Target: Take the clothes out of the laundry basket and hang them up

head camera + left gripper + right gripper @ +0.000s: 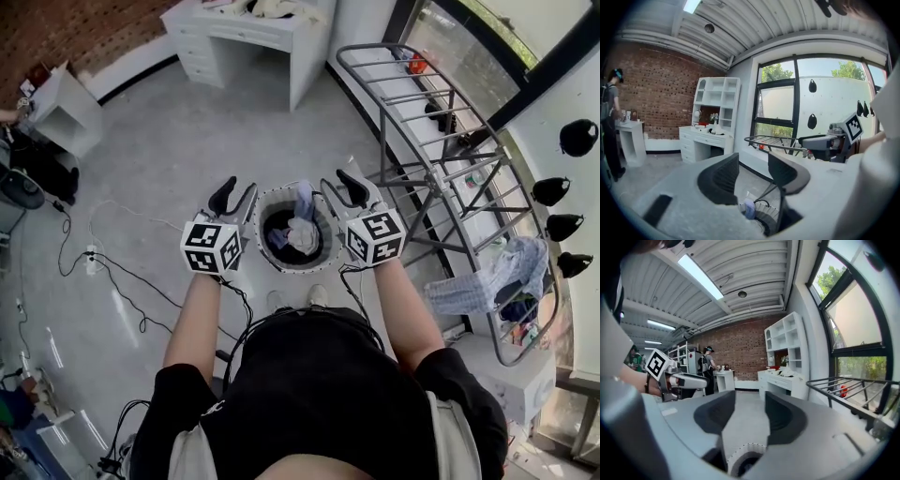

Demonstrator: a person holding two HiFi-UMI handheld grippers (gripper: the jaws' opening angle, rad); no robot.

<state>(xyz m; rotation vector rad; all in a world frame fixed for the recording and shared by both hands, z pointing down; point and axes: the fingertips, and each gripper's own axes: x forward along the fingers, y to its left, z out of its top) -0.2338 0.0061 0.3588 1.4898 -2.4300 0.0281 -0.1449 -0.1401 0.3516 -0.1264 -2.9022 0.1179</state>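
Note:
A round white laundry basket [281, 265] stands on the floor just ahead of the person's feet, with pale and blue clothes [302, 230] in it. My left gripper [236, 190] hovers by the basket's left rim and my right gripper [339, 184] by its right rim. Both are open with nothing between the jaws. In the left gripper view the left gripper [752, 161] looks over the basket [764, 218] and a bluish garment [749, 208]. The right gripper [750, 404] has the basket's rim [740, 455] below it. A metal drying rack [441, 178] stands to the right, with a blue checked garment [492, 277] draped on it.
A white desk [253, 37] stands at the back and a small white table [66, 108] at the far left. Cables [103, 267] trail over the grey floor on the left. Black hooks [562, 187] hang on the right wall. A person [611, 122] stands by the brick wall.

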